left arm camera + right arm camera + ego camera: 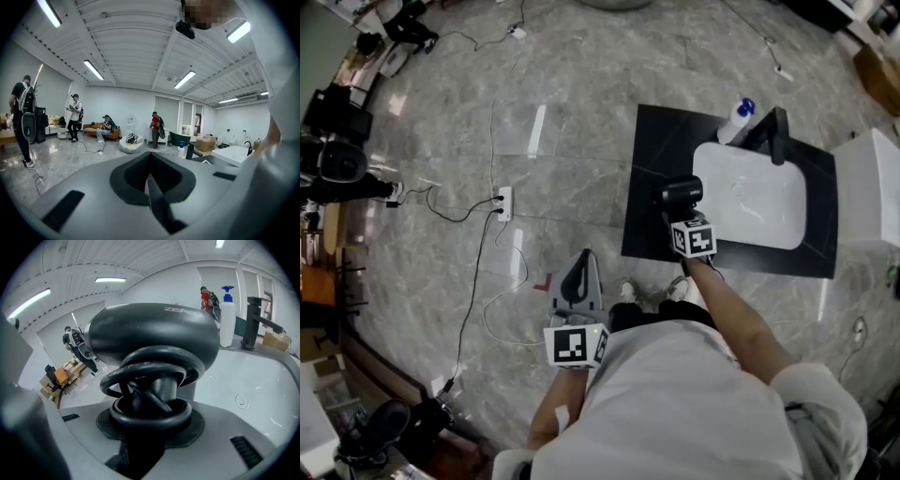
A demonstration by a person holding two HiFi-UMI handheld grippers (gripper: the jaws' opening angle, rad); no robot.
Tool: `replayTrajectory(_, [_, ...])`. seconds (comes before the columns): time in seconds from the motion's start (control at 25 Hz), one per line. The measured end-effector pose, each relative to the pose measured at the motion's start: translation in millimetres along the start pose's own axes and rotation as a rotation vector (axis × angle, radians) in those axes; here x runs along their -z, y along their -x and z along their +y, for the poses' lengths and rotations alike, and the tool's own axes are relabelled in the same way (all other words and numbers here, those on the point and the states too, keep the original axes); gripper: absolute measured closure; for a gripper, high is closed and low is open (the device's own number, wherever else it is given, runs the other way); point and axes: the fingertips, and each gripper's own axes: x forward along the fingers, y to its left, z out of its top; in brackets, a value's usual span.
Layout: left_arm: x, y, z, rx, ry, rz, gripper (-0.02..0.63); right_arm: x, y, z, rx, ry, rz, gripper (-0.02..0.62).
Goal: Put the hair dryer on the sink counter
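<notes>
The right gripper (149, 430), clamped on the handle (165, 386) of the hair dryer (150, 331) just above the sink counter (649, 173) beside the basin (755, 202), with the left gripper (151, 187) closed and empty, could on release snag the looped cord (140, 373) or tip the rounded body into the basin.

hair dryer (150, 333), pale lettering, perhaps "zeab" (end blurred)

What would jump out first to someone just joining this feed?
The black hair dryer, its cord coiled, is clamped in the right hand-held gripper over the left end of the black sink counter, beside the white basin. Behind it, a white bottle with a blue pump stands next to the black faucet.
</notes>
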Motion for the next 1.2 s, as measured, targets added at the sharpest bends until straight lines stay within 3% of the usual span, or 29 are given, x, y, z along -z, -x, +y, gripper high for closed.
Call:
replayTrajectory(0.6, [3.8,-1.9,1.8,-0.012,0.003,0.012,0.604,3.0,-10.3,-5.8,0.038,-0.05,0.037,0.418])
replayTrajectory(1.2, [1.9,-4.1,0.3,-0.001,-0.002,0.019,0.604,0.2,-10.0,-0.3,0.024,-0.119,0.051,0.399])
